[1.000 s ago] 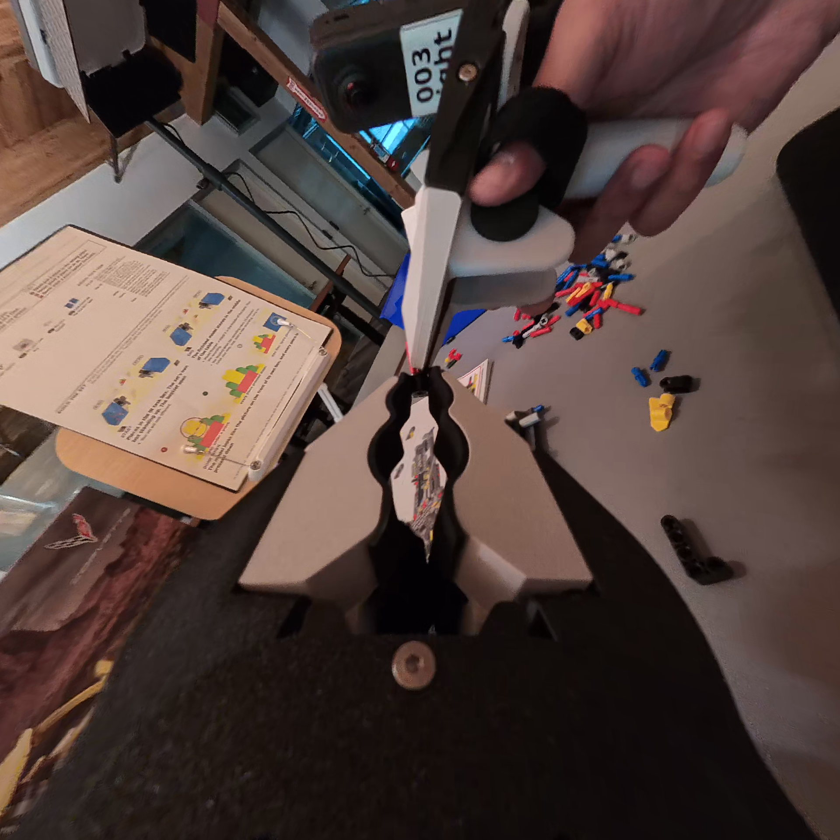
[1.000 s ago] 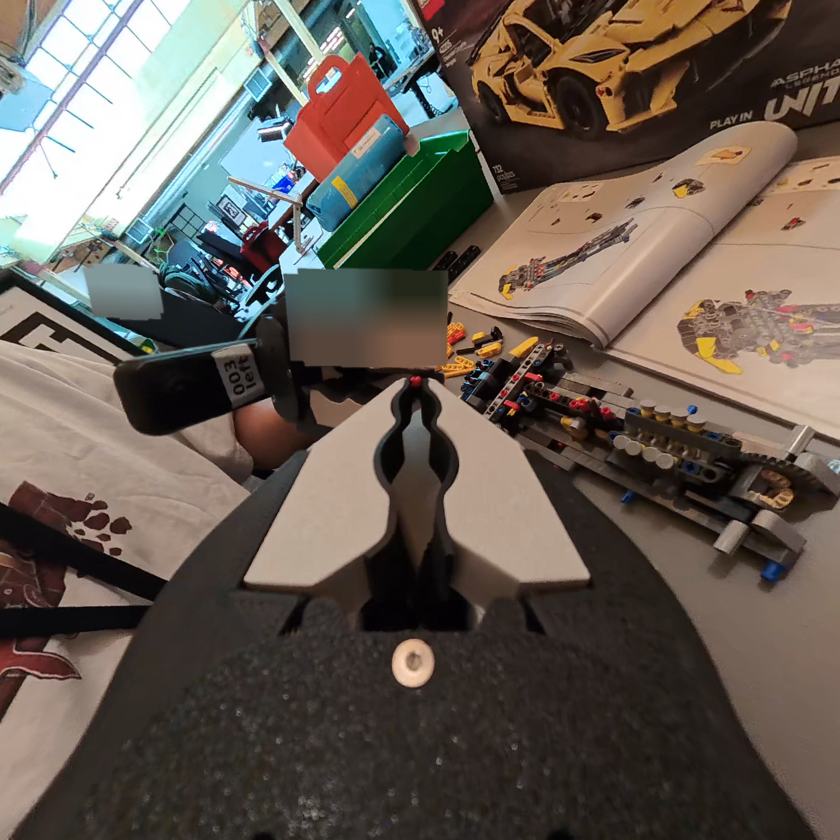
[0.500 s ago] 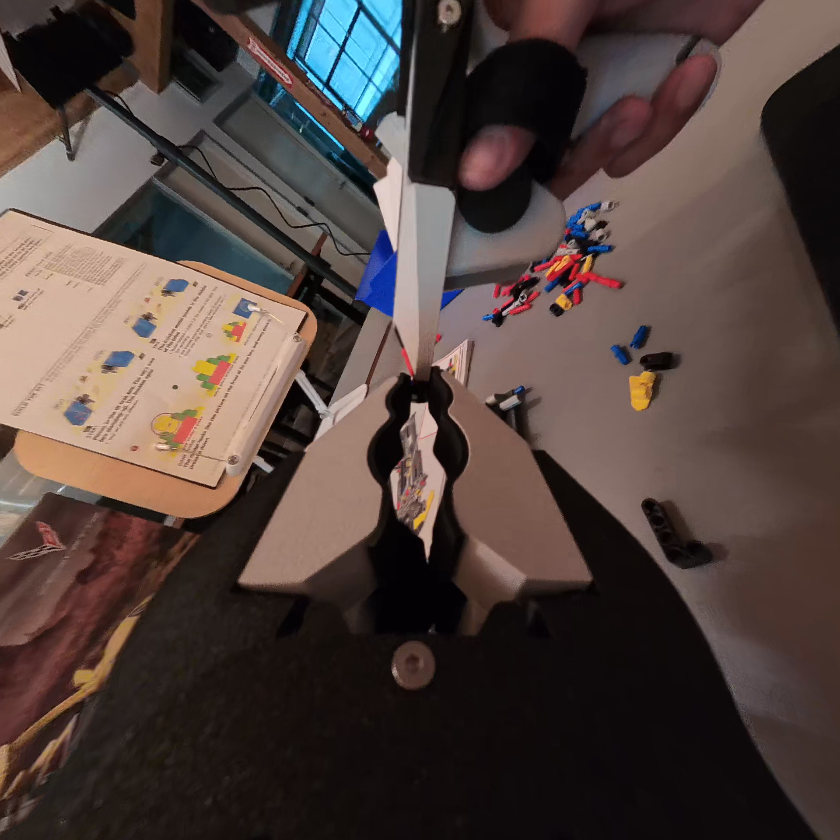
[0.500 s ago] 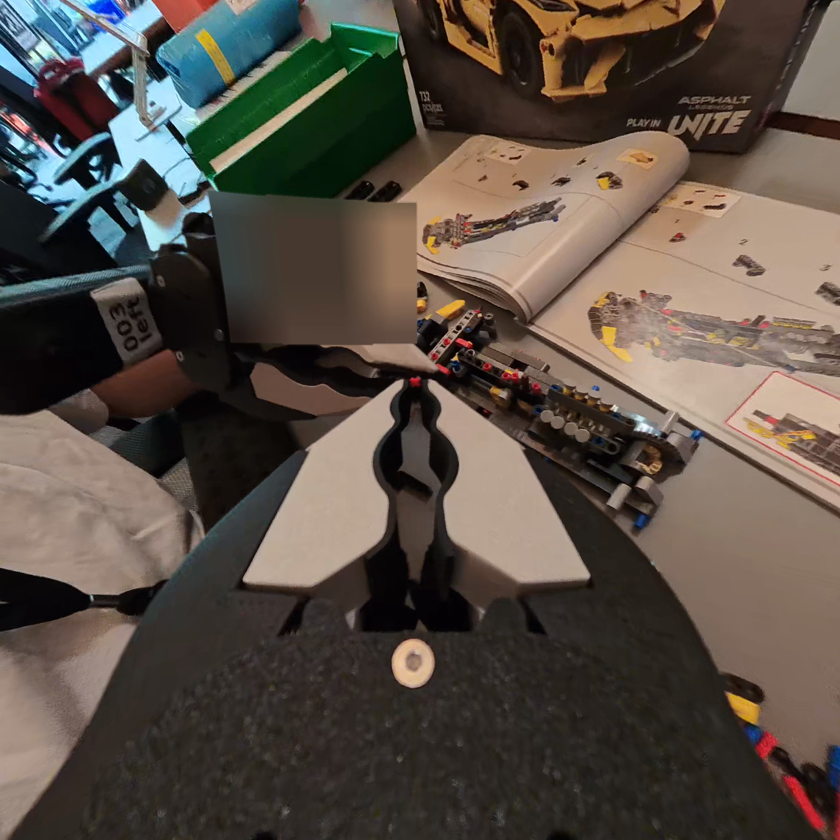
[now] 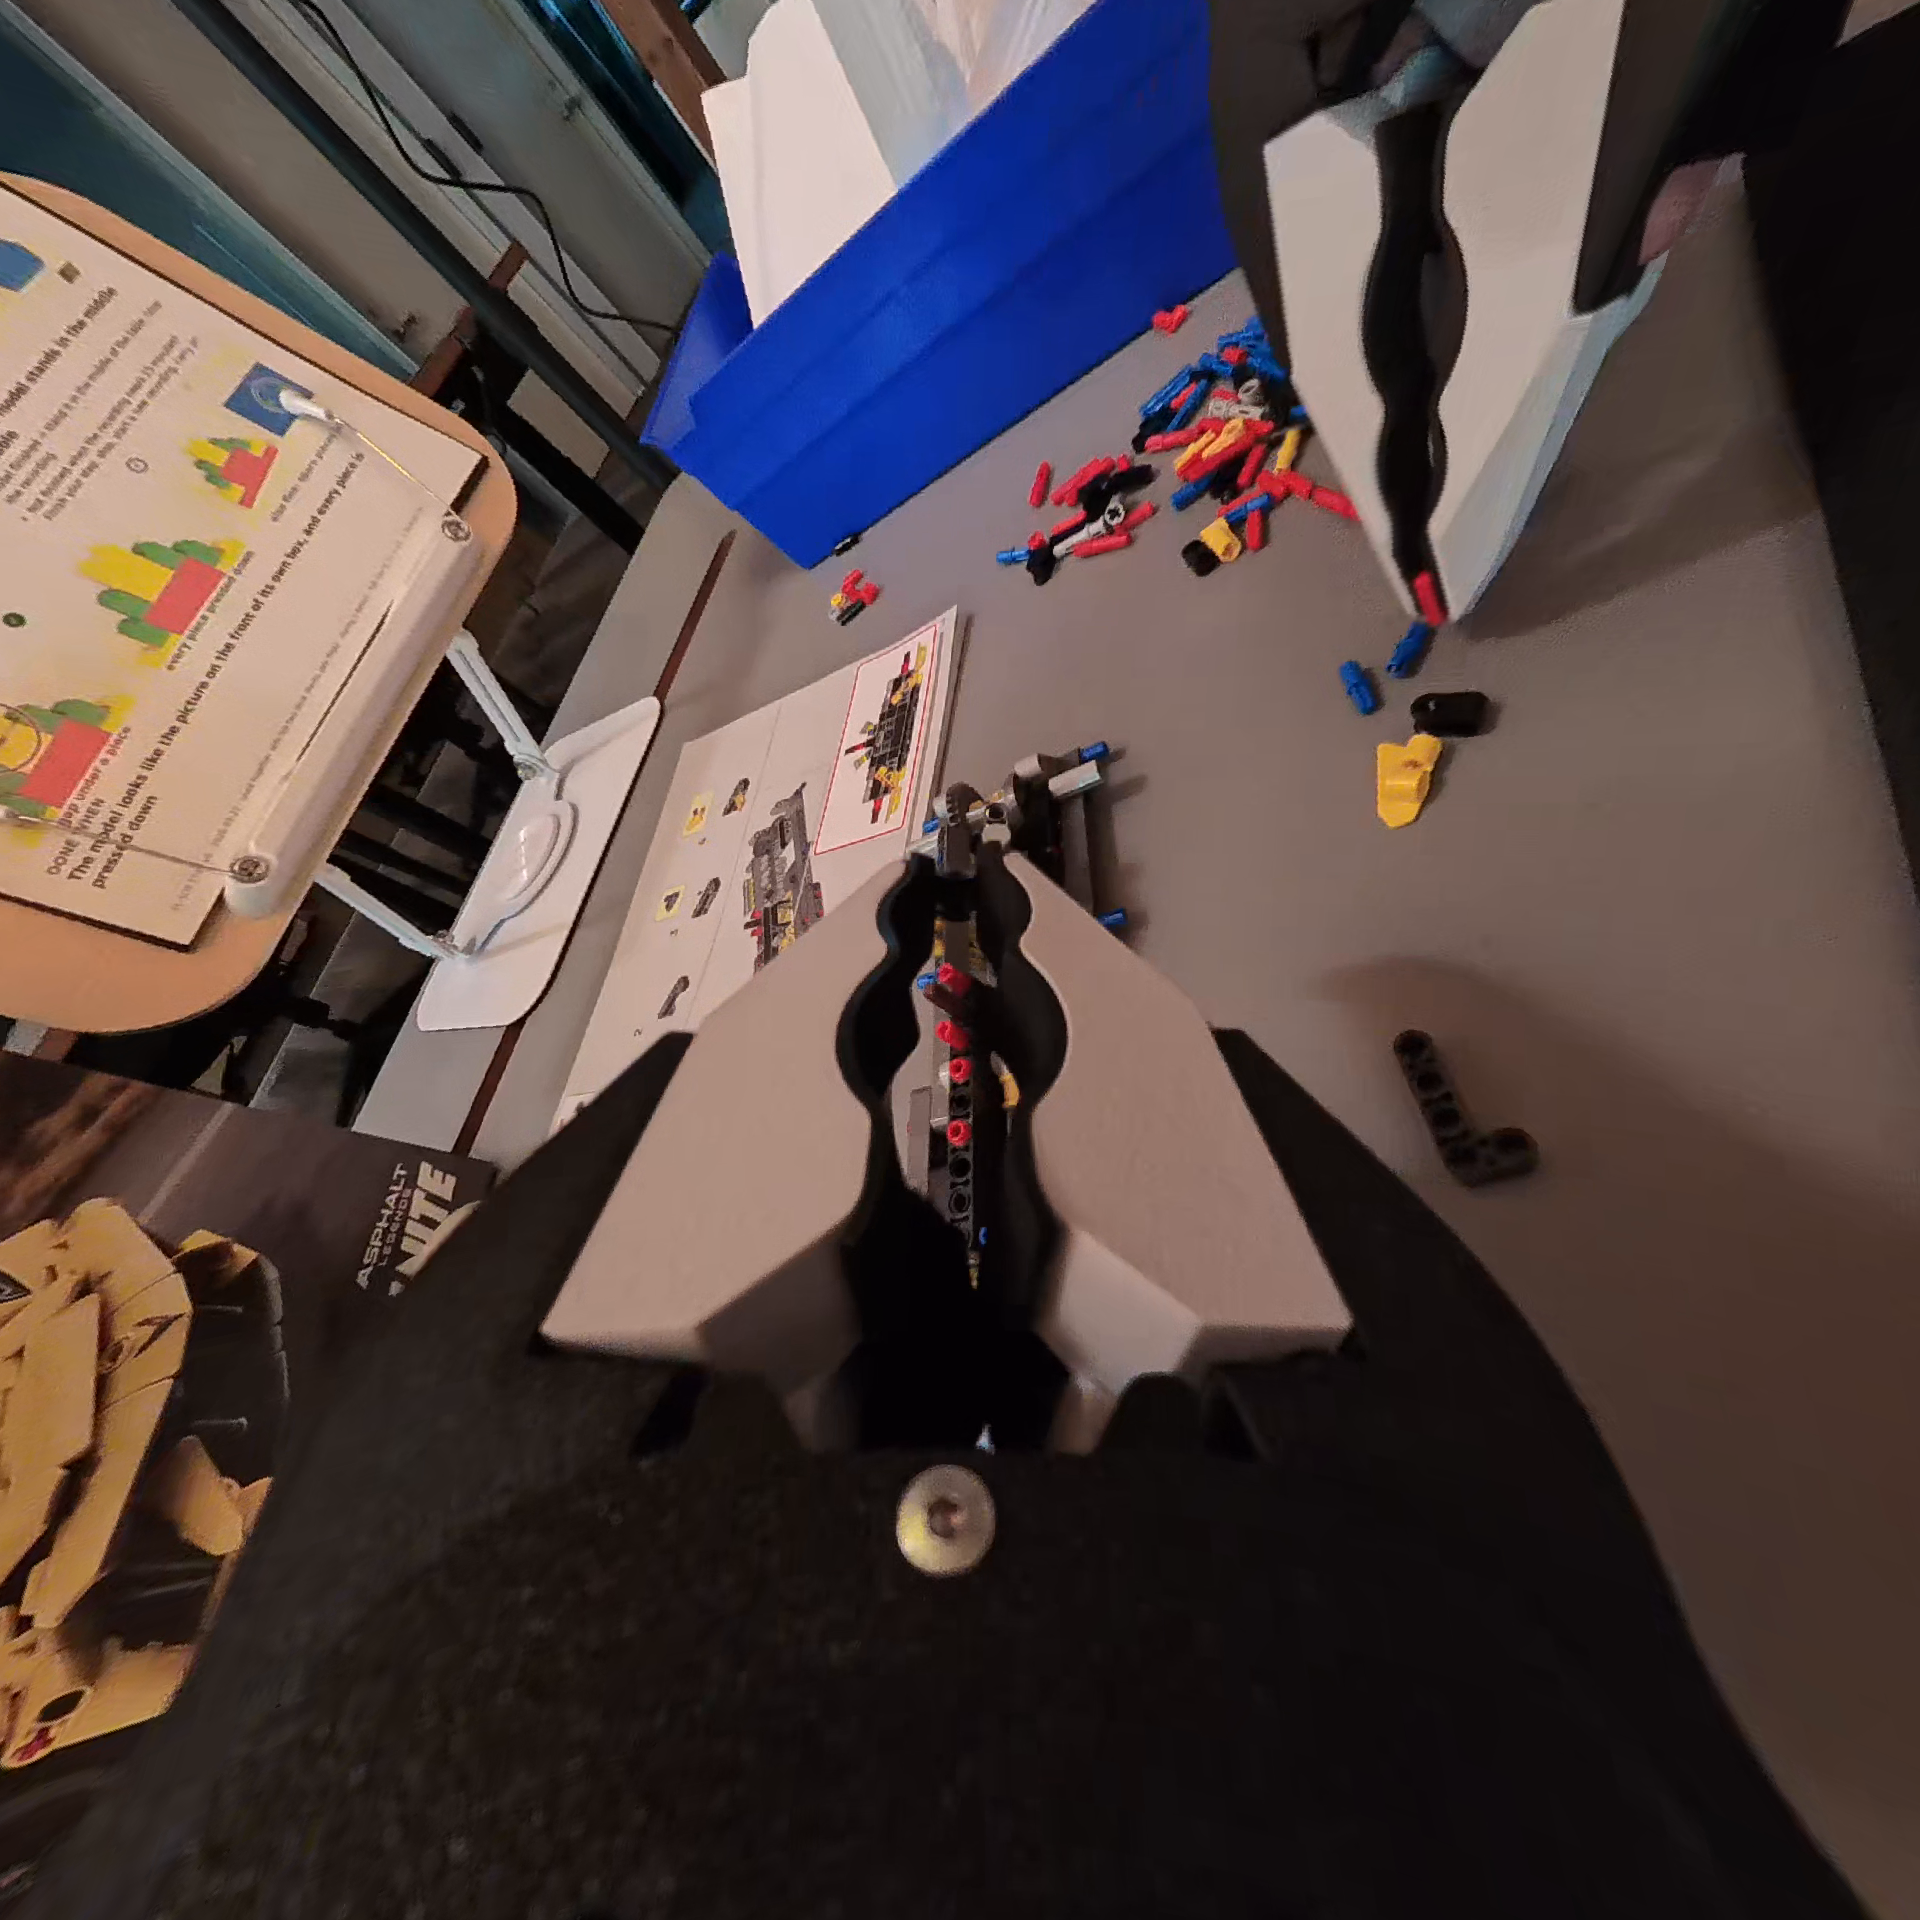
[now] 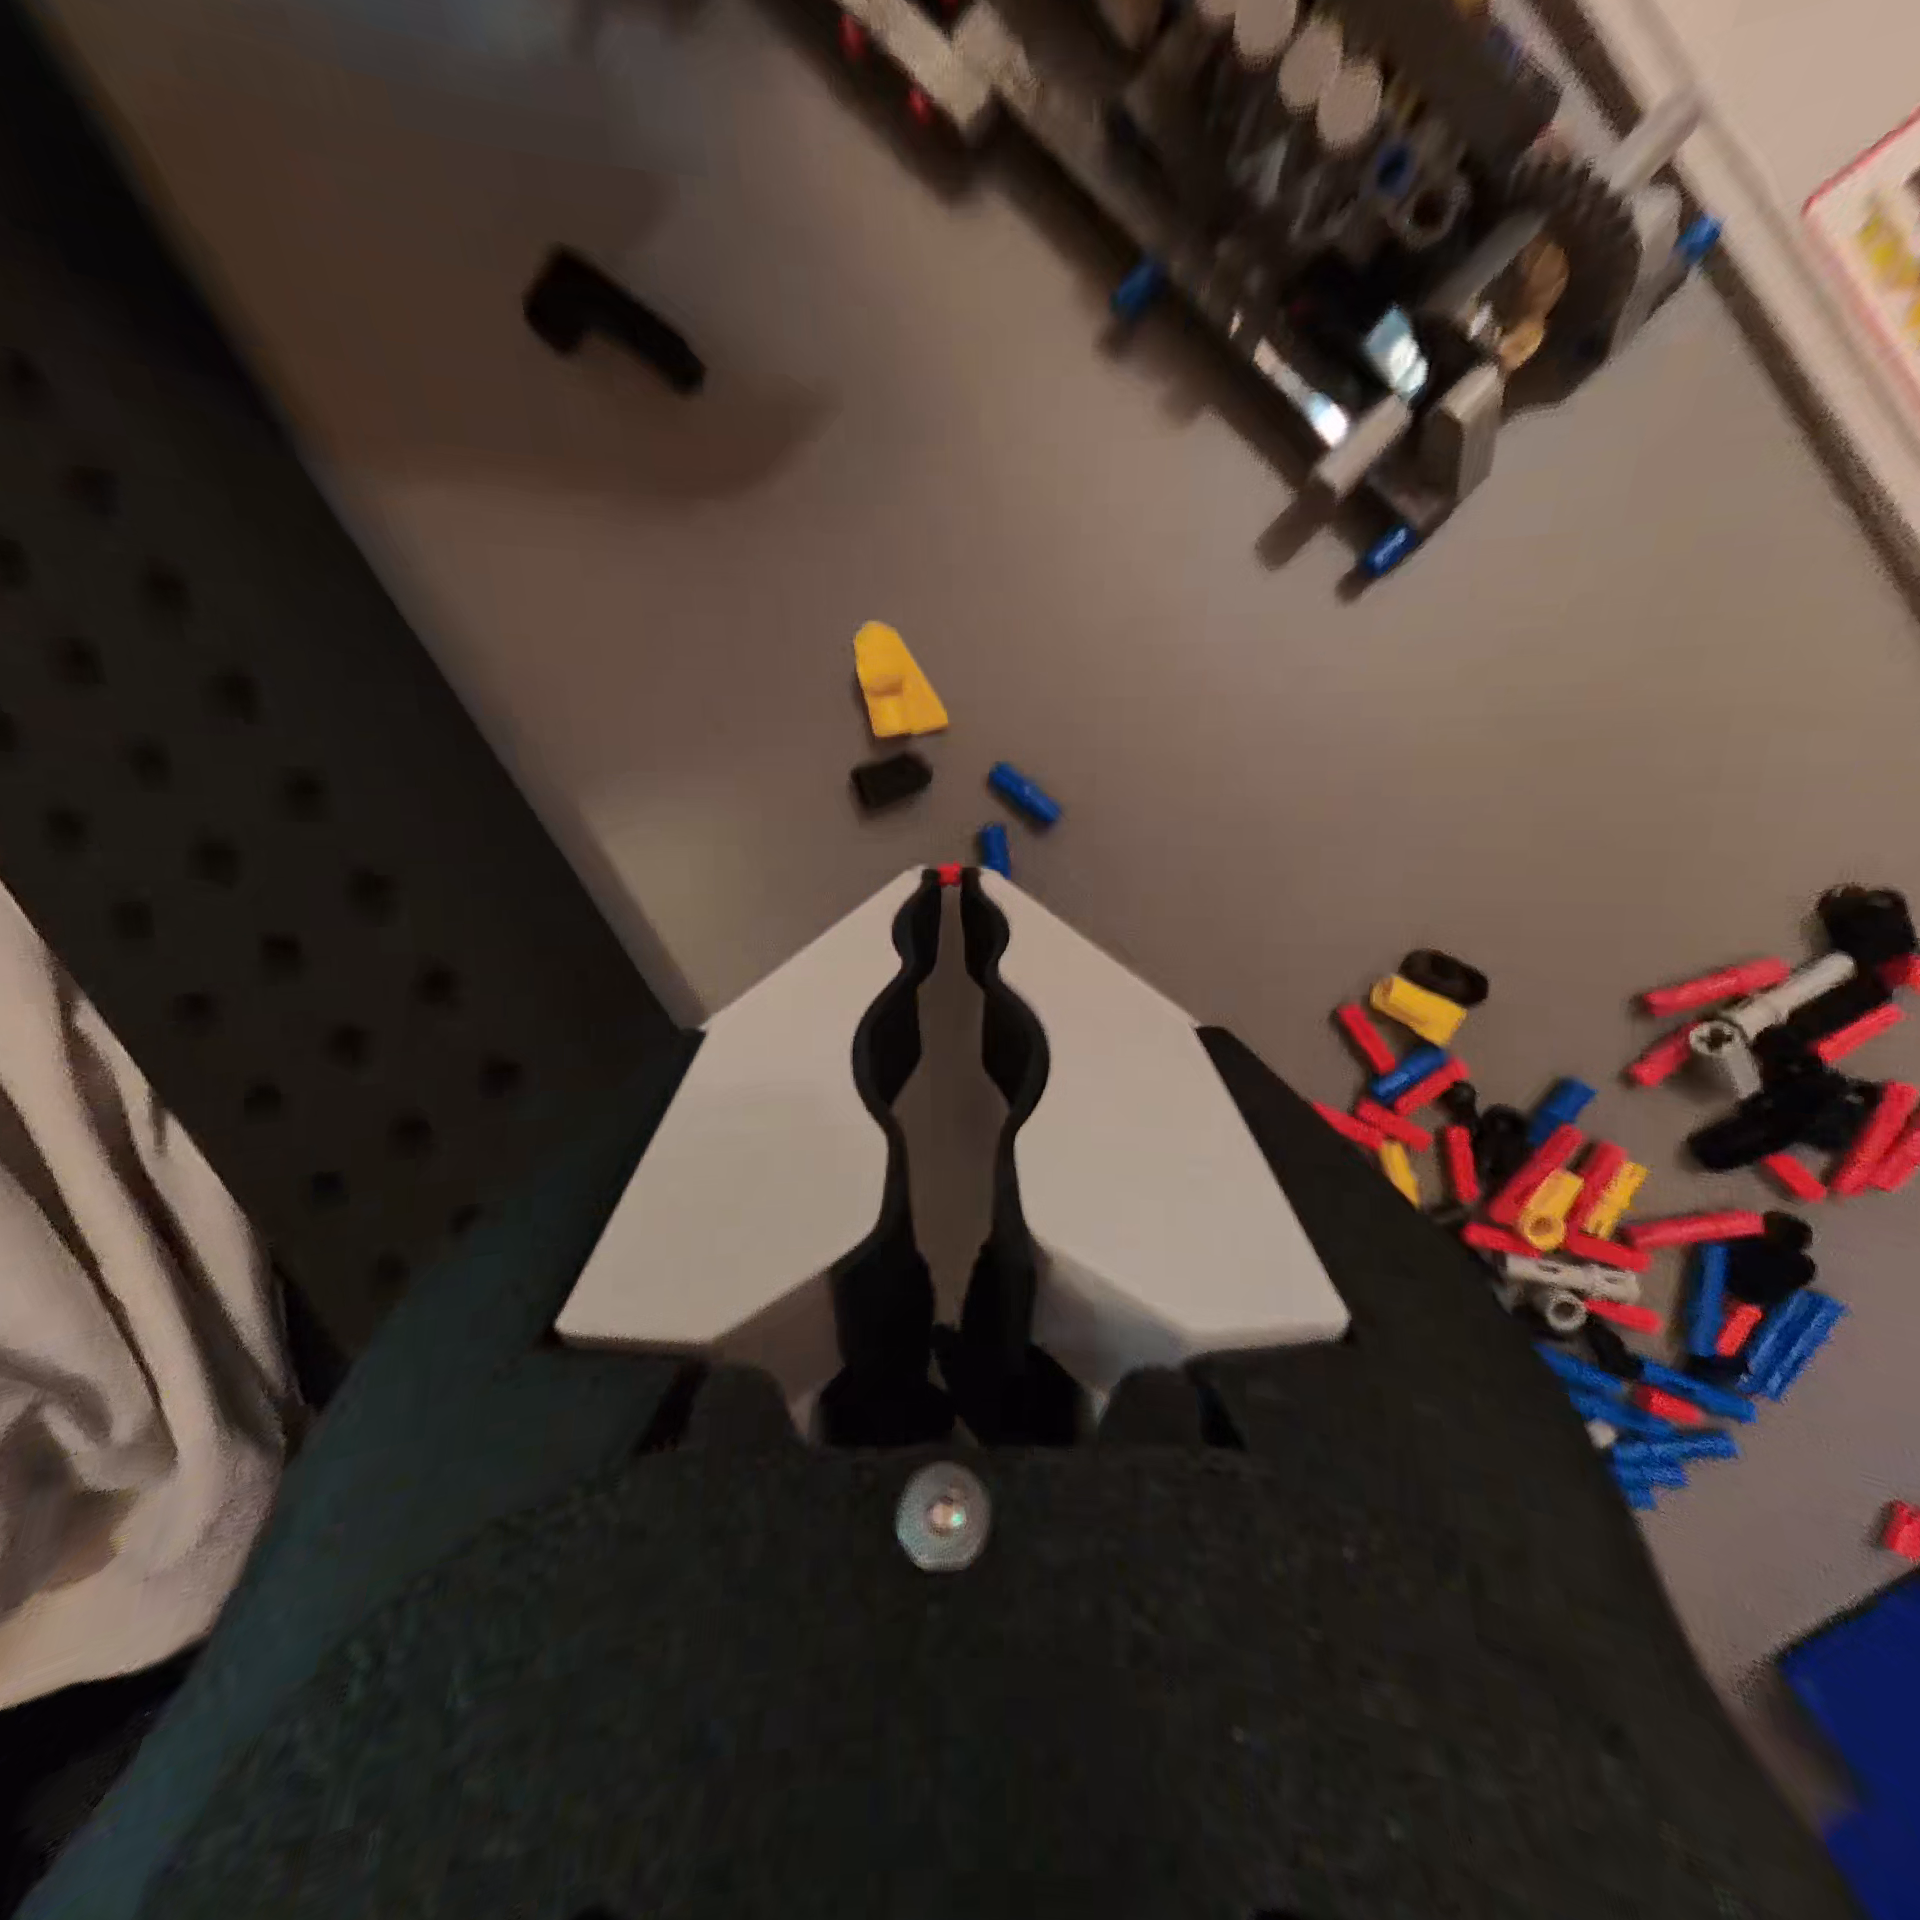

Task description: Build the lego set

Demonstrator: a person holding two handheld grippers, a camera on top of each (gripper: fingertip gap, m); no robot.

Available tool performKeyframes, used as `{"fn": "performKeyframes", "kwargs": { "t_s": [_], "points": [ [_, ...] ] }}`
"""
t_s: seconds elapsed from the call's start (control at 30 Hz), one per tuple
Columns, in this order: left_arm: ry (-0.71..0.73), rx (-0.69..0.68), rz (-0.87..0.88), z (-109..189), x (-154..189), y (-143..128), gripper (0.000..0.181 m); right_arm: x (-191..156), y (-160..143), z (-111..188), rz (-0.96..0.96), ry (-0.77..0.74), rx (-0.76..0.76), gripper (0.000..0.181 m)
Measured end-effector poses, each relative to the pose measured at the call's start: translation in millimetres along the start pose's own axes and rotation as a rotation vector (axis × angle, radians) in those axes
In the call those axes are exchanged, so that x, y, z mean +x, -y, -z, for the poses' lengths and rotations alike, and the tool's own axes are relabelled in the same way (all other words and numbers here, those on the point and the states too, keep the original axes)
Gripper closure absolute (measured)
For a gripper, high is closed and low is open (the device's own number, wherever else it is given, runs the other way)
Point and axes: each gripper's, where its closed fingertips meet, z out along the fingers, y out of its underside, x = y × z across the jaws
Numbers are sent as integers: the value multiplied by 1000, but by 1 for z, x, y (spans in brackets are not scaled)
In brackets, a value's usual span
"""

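Both fingertips of the right gripper pinch a red pin above the grey table; left gripper fingers are closed, empty, over the chassis

Right gripper: fingers pointing down toward the table, tips nearly together, pinching a small red pin at the very end; also seen from the left wrist view, hanging tip-down at upper right. Left gripper: held above the table, angled downward, tips close with a narrow gap; nothing visibly gripped.
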Motion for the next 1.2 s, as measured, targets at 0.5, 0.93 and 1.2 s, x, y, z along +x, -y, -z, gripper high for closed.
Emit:
{"fn": "performKeyframes", "kwargs": {
  "t_s": [0.5,0.93,1.2],
  "points": [
    [-10,-27,-14,-4,3,-6,176,4,-30,1,53,-24,-66,175],
    [-11,-30,-27,-4,5,-6,176,3,-24,6,56,-22,-40,174],
    [-11,-28,-30,-4,5,-5,176,5,-25,3,47,-14,-50,177]
  ]
}}
